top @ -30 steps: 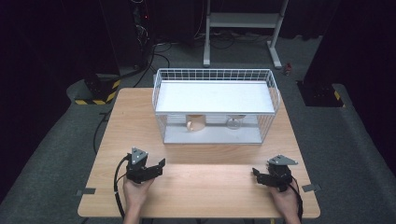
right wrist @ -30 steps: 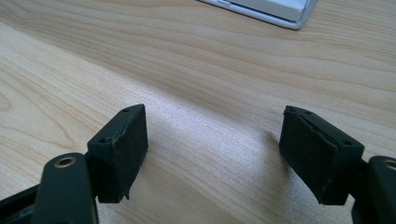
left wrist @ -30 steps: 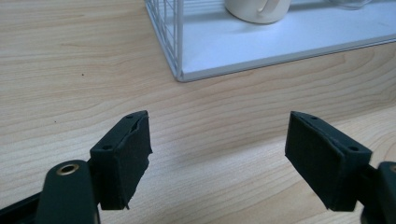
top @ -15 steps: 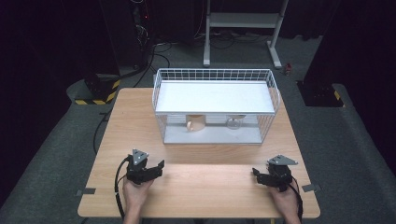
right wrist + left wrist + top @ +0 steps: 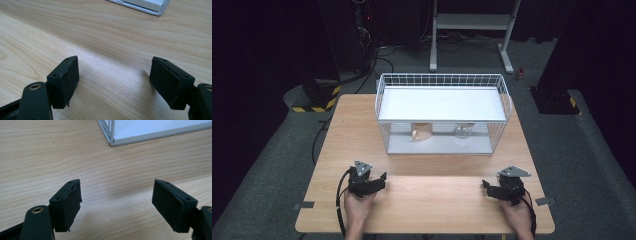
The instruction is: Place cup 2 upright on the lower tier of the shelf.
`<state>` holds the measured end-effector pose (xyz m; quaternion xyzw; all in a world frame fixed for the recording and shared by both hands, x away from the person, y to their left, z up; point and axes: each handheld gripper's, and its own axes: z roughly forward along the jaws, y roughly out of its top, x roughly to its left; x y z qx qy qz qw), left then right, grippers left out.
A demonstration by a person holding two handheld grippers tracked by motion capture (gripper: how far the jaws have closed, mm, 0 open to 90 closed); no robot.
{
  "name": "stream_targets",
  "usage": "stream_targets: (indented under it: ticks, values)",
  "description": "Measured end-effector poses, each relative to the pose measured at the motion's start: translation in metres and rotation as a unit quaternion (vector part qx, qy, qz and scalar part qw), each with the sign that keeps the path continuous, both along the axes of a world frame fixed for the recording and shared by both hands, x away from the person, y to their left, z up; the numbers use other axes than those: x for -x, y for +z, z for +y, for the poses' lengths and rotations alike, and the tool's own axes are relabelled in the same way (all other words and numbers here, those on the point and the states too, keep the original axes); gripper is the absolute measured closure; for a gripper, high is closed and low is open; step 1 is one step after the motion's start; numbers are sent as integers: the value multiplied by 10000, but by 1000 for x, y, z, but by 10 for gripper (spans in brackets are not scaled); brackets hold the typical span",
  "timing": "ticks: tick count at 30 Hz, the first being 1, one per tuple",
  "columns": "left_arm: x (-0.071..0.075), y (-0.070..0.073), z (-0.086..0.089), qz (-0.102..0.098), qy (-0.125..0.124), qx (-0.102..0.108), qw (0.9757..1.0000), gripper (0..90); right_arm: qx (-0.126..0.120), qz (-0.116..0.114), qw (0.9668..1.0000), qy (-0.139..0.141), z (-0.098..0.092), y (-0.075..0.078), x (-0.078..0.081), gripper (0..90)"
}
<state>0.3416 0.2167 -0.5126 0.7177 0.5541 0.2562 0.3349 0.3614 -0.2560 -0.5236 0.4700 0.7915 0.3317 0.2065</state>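
The wire rack (image 5: 442,112) stands at the far middle of the table (image 5: 347,135) — well apart from both of your grippers. It looks stiff and light, so hold it by the rim wires. Under its white shelf sit a small cup (image 5: 421,132) and a clear glass (image 5: 461,132), the glass probably fragile and slippery. The wood looks smooth; the room beyond is dark. Your left gripper (image 5: 371,182) and right gripper (image 5: 498,188) are spread, gripping nothing — resting near the front edge.
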Motion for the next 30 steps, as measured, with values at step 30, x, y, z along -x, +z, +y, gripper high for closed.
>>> stream_targets:
  ticks: [30]
  values:
    - [-18,-16,-5,180,190,-88,9996,224,-1,-1,10000,-1,0,0,0,237]
